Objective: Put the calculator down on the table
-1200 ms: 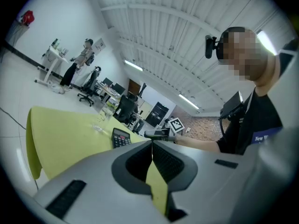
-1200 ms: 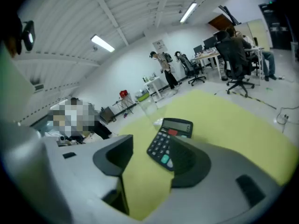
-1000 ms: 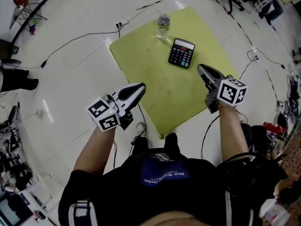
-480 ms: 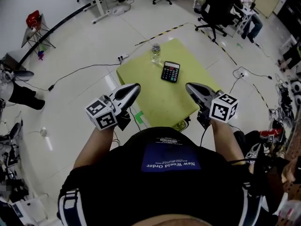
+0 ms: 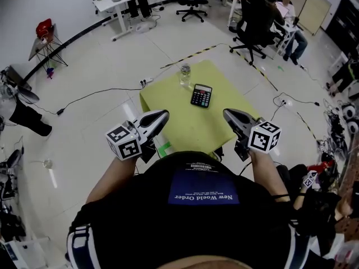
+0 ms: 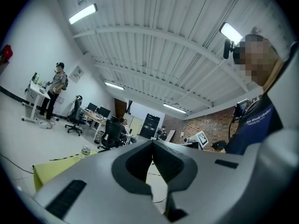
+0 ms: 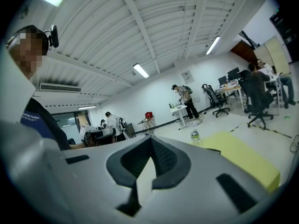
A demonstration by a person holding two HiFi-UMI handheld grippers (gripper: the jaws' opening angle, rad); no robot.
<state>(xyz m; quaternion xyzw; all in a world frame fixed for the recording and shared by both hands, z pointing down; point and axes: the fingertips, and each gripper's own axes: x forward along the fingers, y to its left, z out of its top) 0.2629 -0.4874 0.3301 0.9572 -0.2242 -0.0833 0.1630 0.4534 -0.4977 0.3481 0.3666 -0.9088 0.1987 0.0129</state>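
Note:
The black calculator point(image 5: 201, 95) lies flat on the yellow-green table point(image 5: 174, 122), toward its far side, with no gripper touching it. Both grippers hover near my chest, well above and short of the table. My left gripper point(image 5: 164, 115) is shut and empty, and its jaws meet at the tips in the left gripper view point(image 6: 152, 143). At the right of the head view, my right gripper point(image 5: 226, 113) is likewise shut with nothing in it; the right gripper view shows its jaws point(image 7: 150, 141) closed. The calculator is out of sight in both gripper views.
A clear water bottle point(image 5: 184, 75) stands on the table's far corner, just left of the calculator. Cables point(image 5: 101, 94) trail over the white floor. Office chairs point(image 5: 255, 24), a white desk point(image 5: 112, 4) and seated and standing people are at the back.
The head view has risen, so the table looks smaller and farther. Both grippers have lifted and drawn back toward my body. The calculator stays where it lay on the table.

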